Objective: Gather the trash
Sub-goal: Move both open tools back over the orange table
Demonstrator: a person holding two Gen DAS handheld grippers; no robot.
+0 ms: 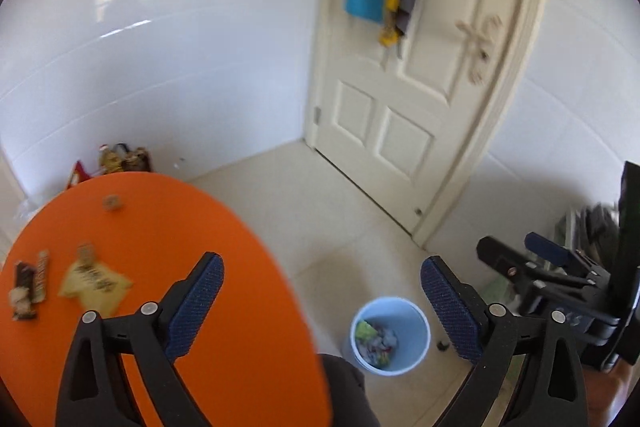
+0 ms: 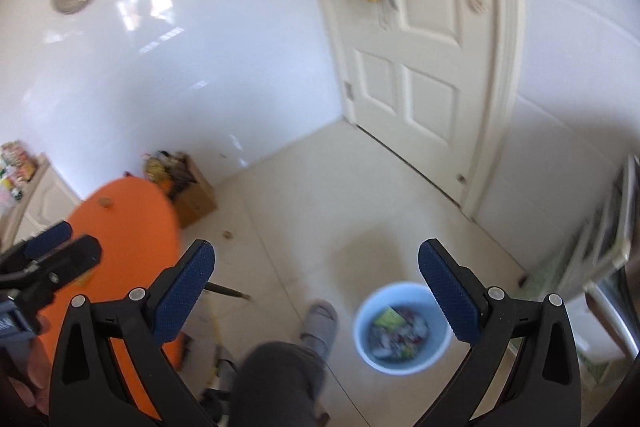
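1. In the left wrist view, our left gripper (image 1: pixel 322 301) was spread wide with nothing between its blue pads, hanging above the edge of the orange table (image 1: pixel 168 223) and the floor beside it.
2. On that table, at about nine o'clock from the gripper, lay the trash yet to be gathered: a crumpled yellow wrapper (image 1: pixel 94 281), a dark snack wrapper (image 1: pixel 30 285) just beside it at the table's left edge, and a small tan scrap (image 1: pixel 112 203) farther off at about ten o'clock.
3. The pale blue bin (image 1: pixel 390 335) stood on the floor at about five o'clock, already holding crumpled wrappers; a small dark scrap (image 1: pixel 442 345) lay on the floor just beside it.
4. In the right wrist view, our right gripper (image 2: pixel 316 297) was likewise open and empty, above the floor with the blue bin at about four o'clock, partly behind its right finger.
5. The table sat at nine o'clock there, with a cardboard box (image 2: pixel 194 201) beyond it against the wall.
6. We judged ourselves between pickups: with both grippers empty, the next move called for swinging the left gripper toward nine o'clock, lowering over the yellow wrapper, and closing on a raised fold, since flat foil would slip.
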